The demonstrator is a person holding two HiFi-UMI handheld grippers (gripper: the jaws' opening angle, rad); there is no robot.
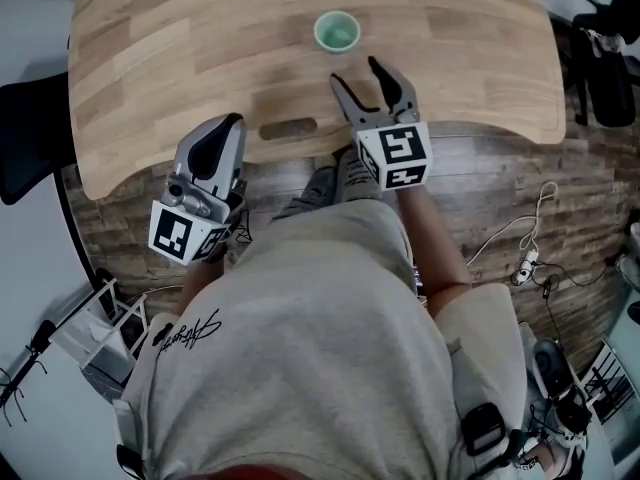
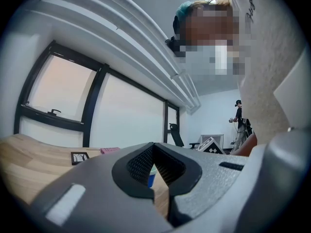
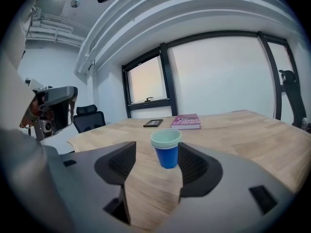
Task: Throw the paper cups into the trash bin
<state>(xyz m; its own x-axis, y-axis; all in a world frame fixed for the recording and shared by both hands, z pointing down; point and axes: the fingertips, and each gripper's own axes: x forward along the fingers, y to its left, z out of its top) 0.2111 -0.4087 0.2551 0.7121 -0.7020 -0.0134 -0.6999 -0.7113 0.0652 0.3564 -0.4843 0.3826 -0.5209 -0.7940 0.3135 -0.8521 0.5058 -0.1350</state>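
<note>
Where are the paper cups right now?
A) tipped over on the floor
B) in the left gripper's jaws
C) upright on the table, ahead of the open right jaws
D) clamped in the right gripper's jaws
C: the stacked paper cups stand on the table, just beyond the right gripper, whose jaws are apart and not touching them.

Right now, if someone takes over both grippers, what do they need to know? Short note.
Left gripper: jaws shut, empty, at the near edge of the table.
Right gripper: jaws open, empty, aimed at the cups but not touching them.
Paper cups: nested stack, upright on the table, just ahead of the right jaws.
Trash bin: not identifiable in any view.
Done: nothing yet, the cups are untouched.
Left: close on the stack, carry it to the bin, drop it in.
</note>
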